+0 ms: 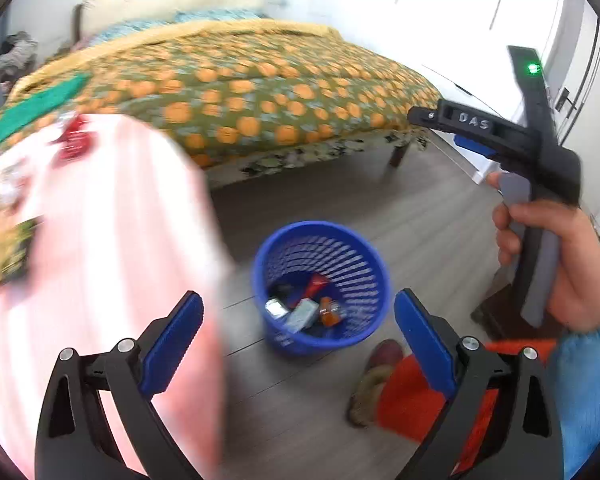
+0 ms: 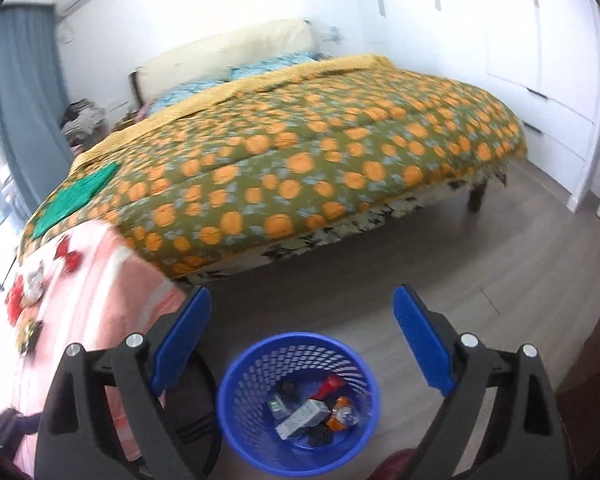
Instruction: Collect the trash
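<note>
A blue mesh wastebasket (image 1: 320, 286) stands on the floor and holds several pieces of trash; it also shows in the right wrist view (image 2: 298, 400). My left gripper (image 1: 298, 332) is open and empty above and in front of it. My right gripper (image 2: 302, 332) is open and empty, right above the basket; it shows in the left wrist view (image 1: 500, 136) held up at the right. More trash, red wrappers (image 2: 66, 258) and a dark packet (image 1: 14, 250), lies on a pink-covered surface (image 1: 112, 240) at the left.
A bed with an orange-dotted cover (image 2: 300, 152) fills the back, with a green cloth (image 2: 76, 196) on it. White wardrobes (image 2: 520, 40) line the right wall. The person's slippered foot (image 1: 374, 380) is near the basket. Dark furniture (image 2: 596, 360) stands at the right.
</note>
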Action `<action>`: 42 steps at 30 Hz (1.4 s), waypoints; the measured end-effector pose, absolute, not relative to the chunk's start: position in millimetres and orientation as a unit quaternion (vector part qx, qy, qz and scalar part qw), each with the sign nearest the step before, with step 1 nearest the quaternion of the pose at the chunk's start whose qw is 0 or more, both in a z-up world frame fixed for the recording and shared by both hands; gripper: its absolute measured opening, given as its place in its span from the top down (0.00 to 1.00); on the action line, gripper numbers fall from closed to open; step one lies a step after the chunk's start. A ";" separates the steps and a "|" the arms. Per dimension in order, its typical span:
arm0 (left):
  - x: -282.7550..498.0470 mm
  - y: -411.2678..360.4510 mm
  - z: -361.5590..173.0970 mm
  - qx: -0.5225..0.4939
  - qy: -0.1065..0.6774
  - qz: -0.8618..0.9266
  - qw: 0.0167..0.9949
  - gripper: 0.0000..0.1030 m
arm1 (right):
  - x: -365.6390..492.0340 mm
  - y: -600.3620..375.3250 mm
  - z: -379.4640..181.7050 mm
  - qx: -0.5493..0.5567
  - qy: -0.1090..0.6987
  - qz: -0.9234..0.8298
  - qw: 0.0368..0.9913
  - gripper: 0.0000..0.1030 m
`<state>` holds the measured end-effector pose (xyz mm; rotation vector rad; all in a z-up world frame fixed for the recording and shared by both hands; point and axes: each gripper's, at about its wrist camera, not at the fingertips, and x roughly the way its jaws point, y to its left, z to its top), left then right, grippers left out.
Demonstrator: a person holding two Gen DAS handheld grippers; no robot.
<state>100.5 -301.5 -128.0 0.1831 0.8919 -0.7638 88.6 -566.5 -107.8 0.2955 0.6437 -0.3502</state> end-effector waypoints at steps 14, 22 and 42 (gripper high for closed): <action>144.1 -36.8 -148.7 0.064 0.452 -0.113 0.882 0.07 | 120.6 -277.5 -149.6 0.008 0.395 0.071 0.916 0.13; 167.1 28.0 -154.3 0.046 0.465 -0.092 0.879 0.07 | 174.6 -182.2 -176.7 -0.028 0.447 0.118 0.886 0.13; 377.9 -43.1 -149.9 0.050 0.449 -0.122 0.884 0.16 | 177.1 -178.8 -180.4 -0.040 0.443 0.106 0.889 0.11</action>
